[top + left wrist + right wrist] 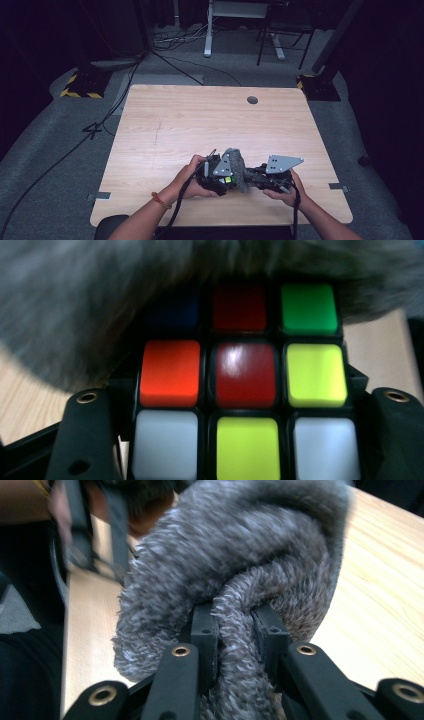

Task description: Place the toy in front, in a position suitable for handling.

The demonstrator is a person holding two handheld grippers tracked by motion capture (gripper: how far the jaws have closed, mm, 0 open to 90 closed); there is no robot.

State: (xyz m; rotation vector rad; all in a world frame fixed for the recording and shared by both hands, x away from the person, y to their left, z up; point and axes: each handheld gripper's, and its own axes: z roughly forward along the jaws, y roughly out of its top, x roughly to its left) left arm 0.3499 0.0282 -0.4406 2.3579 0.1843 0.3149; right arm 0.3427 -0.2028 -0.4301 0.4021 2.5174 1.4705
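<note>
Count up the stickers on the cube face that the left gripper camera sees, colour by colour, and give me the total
On the cube, with its top row partly shaded by the grey cloth:
Red: 2
Yellow: 2
White: 2
Orange: 1
Green: 1
Blue: 1
Total: 9

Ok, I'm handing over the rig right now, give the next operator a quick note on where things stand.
Left gripper: shut on the Rubik's cube, scrambled face toward its camera.
Right gripper: shut on a fold of the grey fuzzy cloth.
Both meet low over the near middle of the wooden table, the cloth draped against the cube's top.
Done: both things gripped, cloth brought onto the cube.
Left: probably wiping the cube's remaining faces, then setting both down.
</note>
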